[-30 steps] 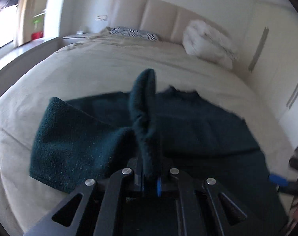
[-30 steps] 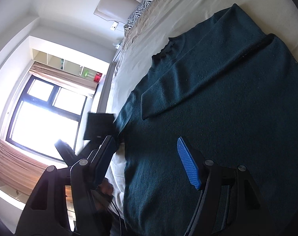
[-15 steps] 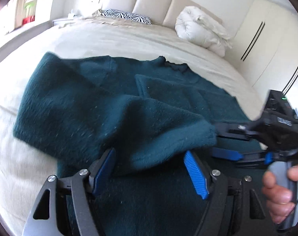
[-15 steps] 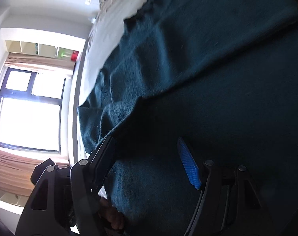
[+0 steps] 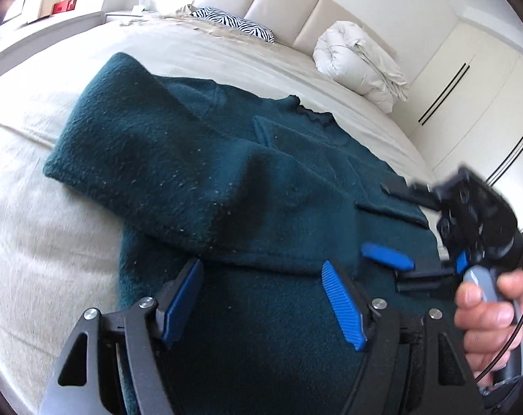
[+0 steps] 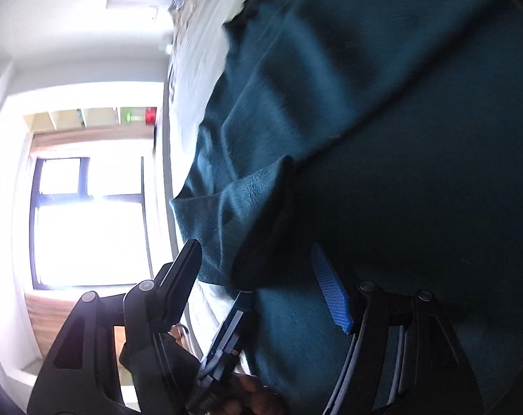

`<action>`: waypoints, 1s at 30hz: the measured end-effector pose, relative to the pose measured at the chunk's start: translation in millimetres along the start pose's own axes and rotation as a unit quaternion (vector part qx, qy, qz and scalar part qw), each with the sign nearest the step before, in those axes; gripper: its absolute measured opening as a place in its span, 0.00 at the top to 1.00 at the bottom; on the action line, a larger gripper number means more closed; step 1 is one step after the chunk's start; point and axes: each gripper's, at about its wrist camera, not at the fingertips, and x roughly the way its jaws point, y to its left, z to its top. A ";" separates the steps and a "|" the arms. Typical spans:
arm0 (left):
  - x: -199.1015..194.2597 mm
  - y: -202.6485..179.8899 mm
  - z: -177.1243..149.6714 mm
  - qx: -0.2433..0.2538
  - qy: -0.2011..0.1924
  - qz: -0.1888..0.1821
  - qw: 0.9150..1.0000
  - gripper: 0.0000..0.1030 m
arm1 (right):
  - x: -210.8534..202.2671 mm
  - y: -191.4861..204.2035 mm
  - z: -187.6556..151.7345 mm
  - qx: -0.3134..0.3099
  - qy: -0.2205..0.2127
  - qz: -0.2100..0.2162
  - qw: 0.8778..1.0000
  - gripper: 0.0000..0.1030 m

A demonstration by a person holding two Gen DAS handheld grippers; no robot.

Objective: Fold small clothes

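A dark teal fleece sweater (image 5: 296, 180) lies spread on the beige bed (image 5: 36, 249). Its left sleeve (image 5: 157, 166) is folded over the body and lies loose. My left gripper (image 5: 261, 294) is open and empty, just above the sweater below the sleeve's cuff. My right gripper (image 6: 258, 276) is open, close over the sweater (image 6: 399, 138) near the folded sleeve's cuff (image 6: 247, 204). The right gripper also shows in the left wrist view (image 5: 392, 235), held in a hand at the right. The left gripper shows in the right wrist view (image 6: 226, 332), low in the frame.
A rolled white duvet (image 5: 361, 58) and a zebra-print pillow (image 5: 233, 24) lie at the head of the bed by the padded headboard (image 5: 289, 10). White wardrobe doors (image 5: 475, 97) stand to the right. A bright window (image 6: 88, 214) is on the left side of the room.
My left gripper opened and let go of the sleeve, which now lies folded across the sweater's body. Both grippers have moved closer over the sweater.
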 end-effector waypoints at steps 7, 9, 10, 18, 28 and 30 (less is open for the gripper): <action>-10.3 0.7 -4.4 -0.020 -0.012 -0.004 1.000 0.28 | 4.5 -10.9 2.2 0.012 0.001 0.000 1.000 0.36; -15.0 5.3 -6.1 -0.033 -0.015 -0.006 0.999 0.28 | 18.9 -1.4 5.1 -0.005 0.015 -0.022 1.000 0.40; -16.8 7.5 -6.6 -0.038 -0.016 -0.008 0.999 0.28 | 27.3 4.4 5.3 -0.017 0.022 -0.031 0.999 0.43; -51.4 35.9 5.4 -0.096 -0.053 -0.032 0.993 0.28 | 45.3 57.6 4.6 -0.157 0.019 -0.134 0.978 0.93; -86.4 82.5 47.7 -0.139 -0.106 -0.045 0.984 0.45 | -20.7 93.8 80.9 -0.218 -0.060 -0.241 0.944 0.93; -88.3 86.7 56.4 -0.142 -0.111 -0.051 0.982 0.48 | -26.6 78.6 99.5 -0.202 -0.067 -0.272 0.938 0.93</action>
